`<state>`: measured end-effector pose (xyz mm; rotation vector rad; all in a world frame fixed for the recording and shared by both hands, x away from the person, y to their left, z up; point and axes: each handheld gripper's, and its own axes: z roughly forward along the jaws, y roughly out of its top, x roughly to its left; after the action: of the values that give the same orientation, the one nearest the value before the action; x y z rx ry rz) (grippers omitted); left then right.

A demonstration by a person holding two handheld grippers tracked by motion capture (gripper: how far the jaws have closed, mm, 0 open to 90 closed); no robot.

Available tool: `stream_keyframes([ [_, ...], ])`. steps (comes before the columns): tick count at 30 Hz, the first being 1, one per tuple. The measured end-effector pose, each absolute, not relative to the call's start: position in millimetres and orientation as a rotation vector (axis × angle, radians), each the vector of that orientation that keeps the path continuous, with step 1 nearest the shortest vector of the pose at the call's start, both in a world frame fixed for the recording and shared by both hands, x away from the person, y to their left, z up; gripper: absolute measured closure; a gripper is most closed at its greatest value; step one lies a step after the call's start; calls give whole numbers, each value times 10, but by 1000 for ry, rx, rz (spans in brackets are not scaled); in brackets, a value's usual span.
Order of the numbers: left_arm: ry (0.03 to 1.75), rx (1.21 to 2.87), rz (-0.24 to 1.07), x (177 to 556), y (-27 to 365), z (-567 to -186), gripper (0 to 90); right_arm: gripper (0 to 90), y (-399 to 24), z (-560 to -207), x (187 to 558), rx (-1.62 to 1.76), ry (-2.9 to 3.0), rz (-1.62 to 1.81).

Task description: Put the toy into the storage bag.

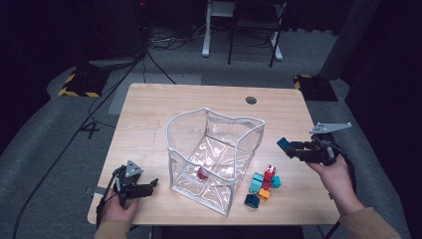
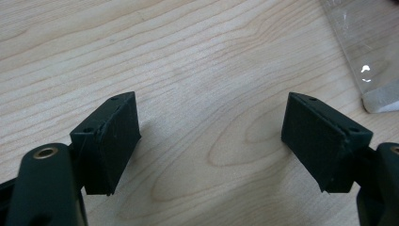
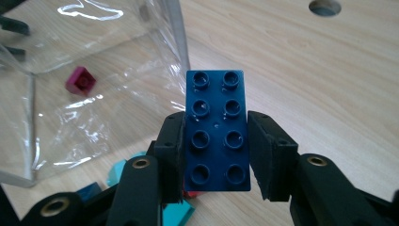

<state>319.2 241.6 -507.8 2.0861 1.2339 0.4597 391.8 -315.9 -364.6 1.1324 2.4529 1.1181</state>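
The left hand-held gripper is rested on the table with jaws spread wide and nothing between them. A magenta brick is seen blurred through the clear plastic bag. Loose bricks lie beside it (partly hidden in the right gripper view). The blue eight-stud brick is clamped in the raised right hand-held gripper.
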Motion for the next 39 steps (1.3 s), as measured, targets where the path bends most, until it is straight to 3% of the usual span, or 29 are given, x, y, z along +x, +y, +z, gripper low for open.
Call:
stream_keyframes([
  [23,1234,2086,460,3192,2416,-5078,202,595,-2927,-2955,3740,981,2450,1259],
  [39,1252,2081,469,3195,2396,-5077,193,595,-2325,-2528,3904,788,2527,1334],
])
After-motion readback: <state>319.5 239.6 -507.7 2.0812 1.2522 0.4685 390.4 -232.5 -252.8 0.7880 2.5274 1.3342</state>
